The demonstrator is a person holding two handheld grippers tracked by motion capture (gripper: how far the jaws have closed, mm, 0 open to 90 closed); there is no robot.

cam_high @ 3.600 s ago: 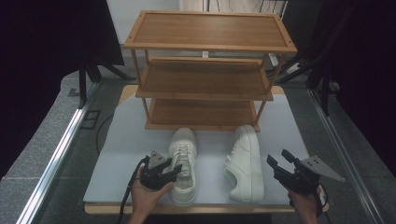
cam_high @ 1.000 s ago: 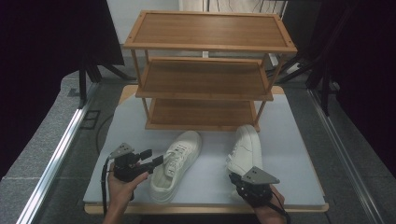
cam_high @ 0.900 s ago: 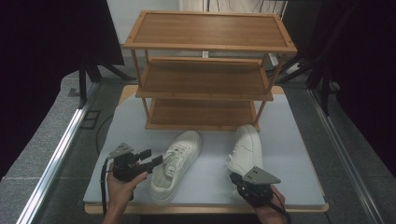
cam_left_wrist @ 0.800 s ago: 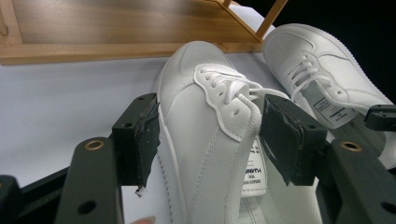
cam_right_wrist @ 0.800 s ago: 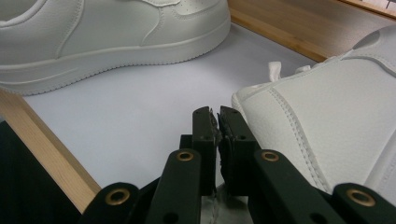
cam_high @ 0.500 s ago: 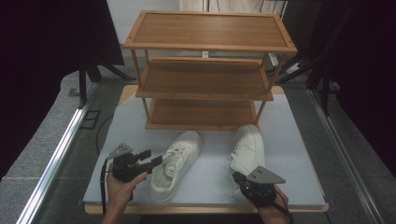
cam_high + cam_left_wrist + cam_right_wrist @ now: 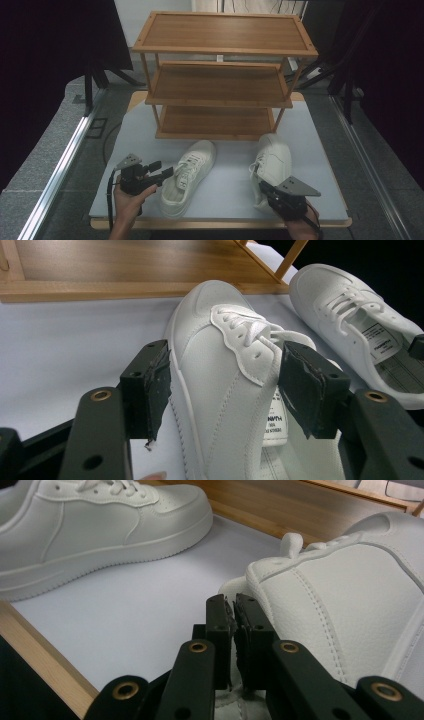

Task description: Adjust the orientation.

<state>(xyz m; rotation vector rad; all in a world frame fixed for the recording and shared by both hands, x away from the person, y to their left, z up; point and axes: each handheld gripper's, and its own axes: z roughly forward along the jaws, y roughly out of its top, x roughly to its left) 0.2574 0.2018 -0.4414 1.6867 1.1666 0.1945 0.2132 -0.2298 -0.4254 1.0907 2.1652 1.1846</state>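
**Two white sneakers gripped before the bamboo rack**

Two white leather lace-up sneakers lie on the pale grey surface (image 7: 320, 150) in front of a three-tier bamboo shoe rack (image 7: 220, 75), and each gripper is working on one of them.

The left gripper (image 7: 165, 172) has its fingers (image 7: 150, 385) spread wide, one on each side of the left sneaker (image 7: 187, 175). In the left gripper view the shoe's midsection sits between them, the laces just past the far finger; the near pad is close to the sidewall, but I cannot tell that either pad presses.

The right gripper (image 7: 265, 187) has its fingers (image 7: 220, 625) drawn almost together. In the right gripper view they stand pinched at the heel end of the right sneaker (image 7: 272, 160), apparently on the thin collar edge, though the pinched material itself is hidden behind the pads. The toe of that shoe points away from the fingers, toward the rack's lowest shelf.

Judged from this, the step in hand is securing both shoes for lifting onto the rack. Next, the left fingers need to squeeze the sidewalls firmly, and the right grip must hold while the heel rises, or the shoe may droop toe-down.
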